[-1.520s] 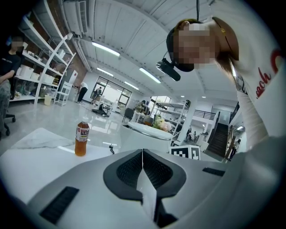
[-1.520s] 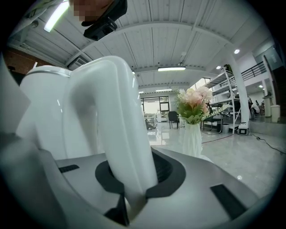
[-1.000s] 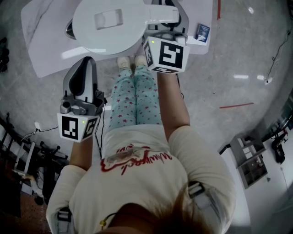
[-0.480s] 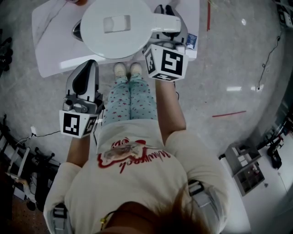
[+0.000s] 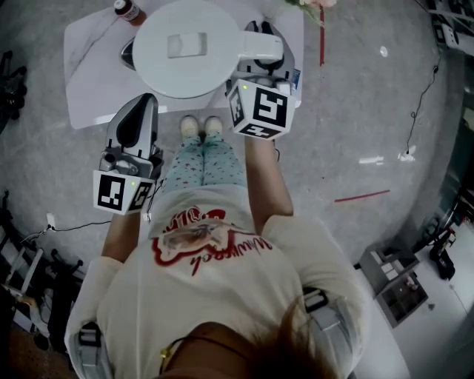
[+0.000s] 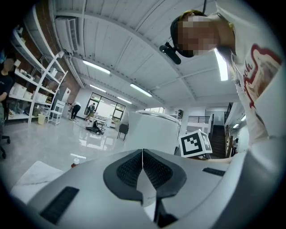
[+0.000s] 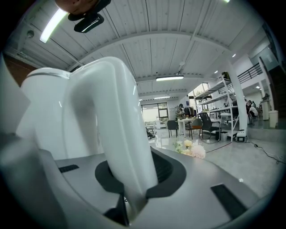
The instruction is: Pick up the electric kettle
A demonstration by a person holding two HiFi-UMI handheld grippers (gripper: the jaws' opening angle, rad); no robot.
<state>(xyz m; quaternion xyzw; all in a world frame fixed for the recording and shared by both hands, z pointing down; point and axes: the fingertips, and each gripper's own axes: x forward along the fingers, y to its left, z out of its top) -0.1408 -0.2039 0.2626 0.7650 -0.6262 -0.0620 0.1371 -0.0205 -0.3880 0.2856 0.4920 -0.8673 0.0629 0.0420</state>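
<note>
The white electric kettle (image 5: 185,48) hangs above the table, and from the head view I see its round lid from above. My right gripper (image 5: 261,31) is shut on the kettle's handle (image 5: 259,50). In the right gripper view the curved white handle (image 7: 111,125) sits clamped between the dark pads (image 7: 167,172), with the kettle body (image 7: 44,116) to its left. My left gripper (image 5: 144,100) is held level to the left of the kettle, apart from it. Its jaws (image 6: 142,154) are shut with nothing between them, and the kettle (image 6: 152,132) stands beyond them.
A white table (image 5: 89,74) lies below the kettle. On it are a bottle with a red cap (image 5: 127,10), a dark object (image 5: 126,50) partly hidden under the kettle, and a small blue card (image 5: 296,74). Flowers (image 5: 315,4) lie at the table's far right corner.
Both grippers have risen and the right one carried the kettle up with it. The table below now looks smaller and farther away, with the bottle and the flowers newly in view.
</note>
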